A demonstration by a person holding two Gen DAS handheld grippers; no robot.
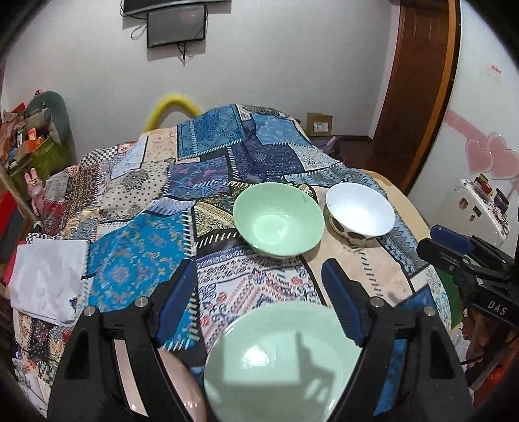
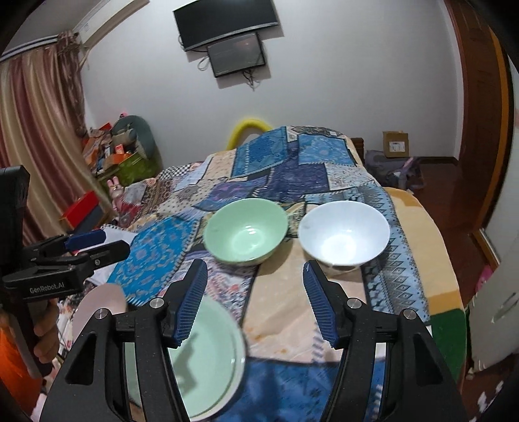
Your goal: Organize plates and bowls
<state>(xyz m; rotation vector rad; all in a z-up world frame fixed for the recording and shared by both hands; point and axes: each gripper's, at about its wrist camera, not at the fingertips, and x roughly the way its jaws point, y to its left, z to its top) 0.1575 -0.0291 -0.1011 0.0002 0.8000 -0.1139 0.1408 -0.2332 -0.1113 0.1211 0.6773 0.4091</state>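
Left wrist view: the left gripper (image 1: 259, 292) hangs with its blue-padded jaws spread wide and nothing between them, above a table draped in a patchwork cloth (image 1: 139, 266) of blue, cream and black panels. Directly beneath its fingers lies a green plate (image 1: 282, 363), with a pink plate (image 1: 181, 389) edging out beside it. Farther along sit a green bowl (image 1: 279, 224) and, just beside it to the right, a white bowl (image 1: 360, 212) with dark spots outside. A white cloth (image 1: 48, 276) lies at the left edge. The right gripper (image 1: 454, 246) enters from the right. Behind are a grey wall, two dark screens (image 1: 176, 26) and a wooden door frame (image 1: 418, 81).

Right wrist view: the right gripper (image 2: 256, 298) is likewise released and empty, over bare cloth before the two bowls, upright and apart. The green plate lies low left, partly under its left finger. Striped curtains (image 2: 35, 130) and a cluttered corner fill the left side; the left gripper (image 2: 84, 246) shows there, its jaw state unclear from here
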